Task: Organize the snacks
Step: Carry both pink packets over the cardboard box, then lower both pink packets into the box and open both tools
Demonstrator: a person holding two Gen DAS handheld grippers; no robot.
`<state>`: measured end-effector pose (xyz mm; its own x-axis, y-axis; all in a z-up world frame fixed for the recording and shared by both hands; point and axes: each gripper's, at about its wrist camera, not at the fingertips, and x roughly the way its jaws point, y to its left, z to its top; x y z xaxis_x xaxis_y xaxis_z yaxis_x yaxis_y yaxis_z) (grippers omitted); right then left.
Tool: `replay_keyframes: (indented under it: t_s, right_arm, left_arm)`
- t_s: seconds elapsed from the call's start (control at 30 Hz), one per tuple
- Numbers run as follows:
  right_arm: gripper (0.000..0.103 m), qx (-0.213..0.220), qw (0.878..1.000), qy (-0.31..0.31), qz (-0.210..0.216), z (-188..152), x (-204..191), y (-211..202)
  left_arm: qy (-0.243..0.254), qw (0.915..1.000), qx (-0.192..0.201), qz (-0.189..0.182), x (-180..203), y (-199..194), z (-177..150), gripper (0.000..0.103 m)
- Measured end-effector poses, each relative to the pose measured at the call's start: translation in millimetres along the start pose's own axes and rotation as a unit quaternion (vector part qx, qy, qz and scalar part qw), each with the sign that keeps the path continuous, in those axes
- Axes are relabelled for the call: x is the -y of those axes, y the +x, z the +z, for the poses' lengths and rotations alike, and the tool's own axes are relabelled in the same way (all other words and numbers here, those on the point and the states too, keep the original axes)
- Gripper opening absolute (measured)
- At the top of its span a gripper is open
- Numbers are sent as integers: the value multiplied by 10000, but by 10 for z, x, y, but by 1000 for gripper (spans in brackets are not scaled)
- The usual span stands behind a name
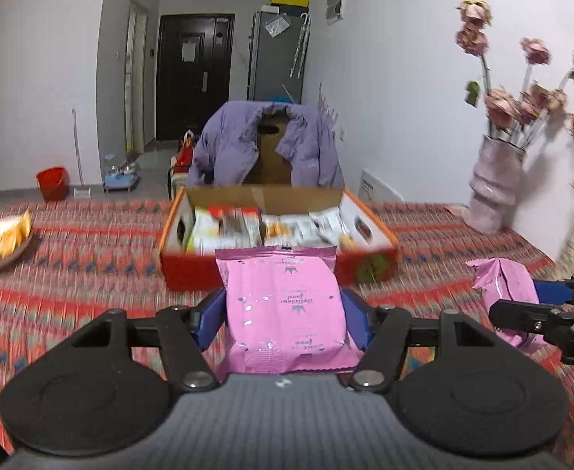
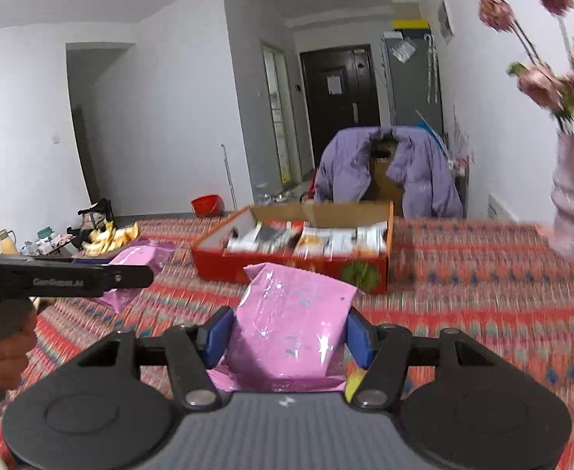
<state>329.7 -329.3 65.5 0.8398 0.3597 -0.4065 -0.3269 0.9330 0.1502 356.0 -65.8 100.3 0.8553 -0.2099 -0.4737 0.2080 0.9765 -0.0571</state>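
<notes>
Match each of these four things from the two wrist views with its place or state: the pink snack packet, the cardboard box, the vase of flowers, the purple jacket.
Things:
1. pink snack packet
2. cardboard box
3. vase of flowers
4. purple jacket

Places or states:
A. draped over a chair beyond the table
B. clamped in the left gripper
C. near the wall, on the right of the table
D. open, packed with snacks

Pairs: 1-B, 2-D, 3-C, 4-A
</notes>
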Motion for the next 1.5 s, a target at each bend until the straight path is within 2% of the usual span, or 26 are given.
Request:
replay_keyframes:
  t_s: [0.13,0.27,0.4,0.6,0.7,0.83,0.9,1.13,1.33,1.5]
  right_arm:
    - [60,-59,9999,39,141,491,252,623]
    - [60,-306,9980,443,340,850,520,1370]
    - [60,-623,9973,380,49,1082,700,2160]
    - [60,-1365,9899,-66,-370,1112,818,3135]
    - [60,-1613,9859,-68,-444,1075,897,3430]
    - [60,-1657,9843,-199,-576,1086,955,3633]
    - [71,-1681,9841,-242,-515,1096,960,3672]
    - [72,-1538,9859,-371,-540,1226,934,3445]
    - [74,-1455,9862,-474,-629,1328,823,2953]
    - [78,-1316,9879,-484,-658,1250,699,2388]
  left_arm:
    - [156,9998,-39,103,-62,643,457,65]
    - [-206,9991,-359,-3,-237,1334,780,65]
    - [-227,9981,-564,11,-271,1994,958,65]
    - [-287,9959,-848,-140,-247,2947,1197,65]
    - [-330,9934,-1097,-13,-210,3391,1216,65]
    - [-472,9888,-1388,-283,-206,3734,1166,68]
    - [-471,9894,-1355,-228,-214,3757,1152,79]
    - [-437,9923,-1138,-225,-418,3412,1286,80]
    - [-37,9959,-900,-75,-556,2791,1348,80]
    - [36,9977,-678,25,-653,2145,1318,83]
